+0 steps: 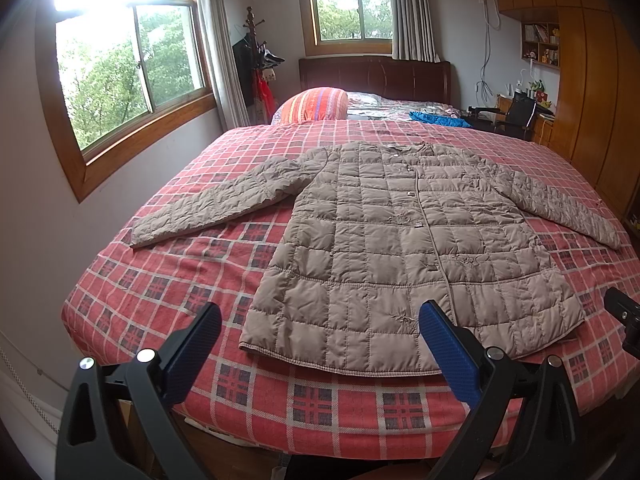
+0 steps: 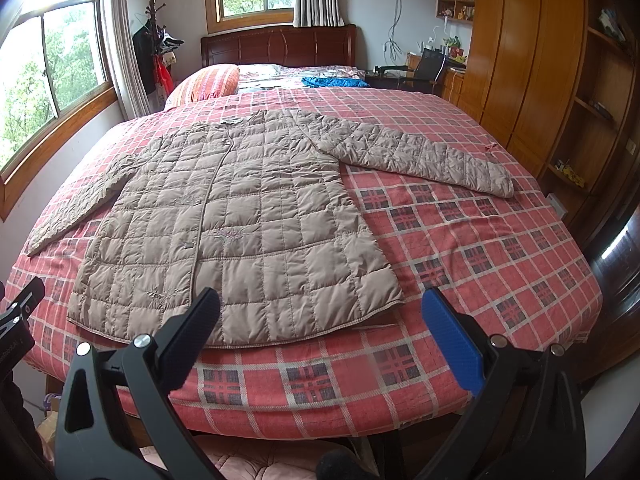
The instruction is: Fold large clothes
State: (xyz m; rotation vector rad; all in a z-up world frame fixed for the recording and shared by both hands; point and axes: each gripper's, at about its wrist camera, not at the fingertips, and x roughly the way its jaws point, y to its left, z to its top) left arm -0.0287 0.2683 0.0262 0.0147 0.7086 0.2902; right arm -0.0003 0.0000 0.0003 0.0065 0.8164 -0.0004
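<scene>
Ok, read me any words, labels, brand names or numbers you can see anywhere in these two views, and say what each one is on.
No text reads clearly.
Left gripper: pale lettering along its body at the right view's edge, too small and blurred.
Wall shelf: book spines and boxes, too small.
Quilted jacket: no readable label or brand showing.
Plaid bedspread: pattern only.

I find no writing, brand, number or sign that I can read in either of my views. In my right wrist view, a dark block point(image 2: 12, 344) at the left edge carries a line of small pale characters, but they are too small and blurred for me to make out. The books on the wall shelf point(image 1: 540, 42) show spines only as coloured strips, and any lettering on them is too tiny to tell.
</scene>
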